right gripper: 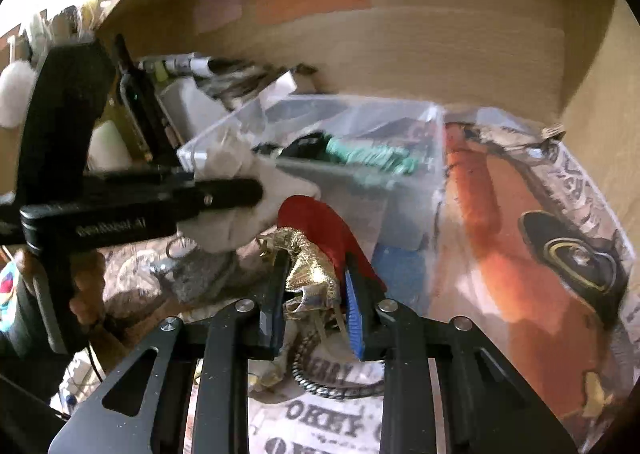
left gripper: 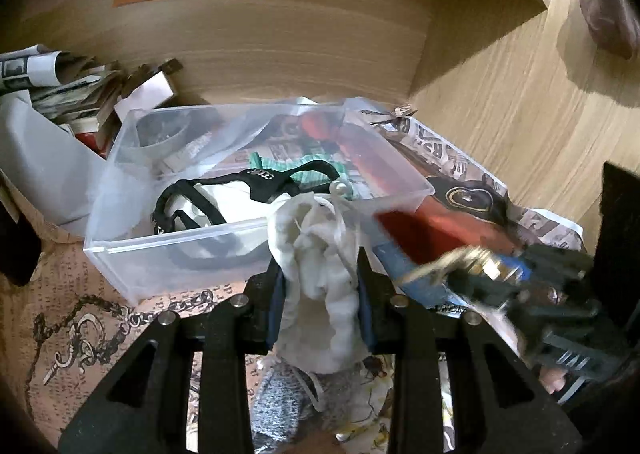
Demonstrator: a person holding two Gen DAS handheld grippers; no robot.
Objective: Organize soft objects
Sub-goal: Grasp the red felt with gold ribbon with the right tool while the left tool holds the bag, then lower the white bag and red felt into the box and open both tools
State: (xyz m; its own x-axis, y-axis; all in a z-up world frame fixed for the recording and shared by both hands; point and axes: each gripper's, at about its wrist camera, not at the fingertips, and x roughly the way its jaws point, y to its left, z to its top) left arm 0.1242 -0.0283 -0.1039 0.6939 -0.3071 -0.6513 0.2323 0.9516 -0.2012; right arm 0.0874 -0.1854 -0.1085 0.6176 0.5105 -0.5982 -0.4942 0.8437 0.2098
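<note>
My left gripper (left gripper: pixel 320 274) is shut on a white fluffy cloth (left gripper: pixel 320 254), held just at the near rim of a clear plastic bin (left gripper: pixel 176 246). The bin holds a black strap item (left gripper: pixel 256 178), a green knitted piece (left gripper: pixel 308 170) and white fabric. My right gripper (right gripper: pixel 316 278) is shut on a gold shiny pouch (right gripper: pixel 310 270) with a red piece (right gripper: pixel 320 222) behind it, near the bin's front right corner (right gripper: pixel 400 182). The left gripper with the white cloth (right gripper: pixel 224 222) shows at the left of the right wrist view. The right gripper (left gripper: pixel 520 286) appears blurred in the left wrist view.
A grey knitted item (left gripper: pixel 280 406) lies below the left gripper. Printed paper (left gripper: pixel 460 162) and an orange-red sheet (right gripper: pixel 500 214) cover the desk right of the bin. Papers and a white container (left gripper: pixel 48 158) stand at back left. Wooden walls enclose the space.
</note>
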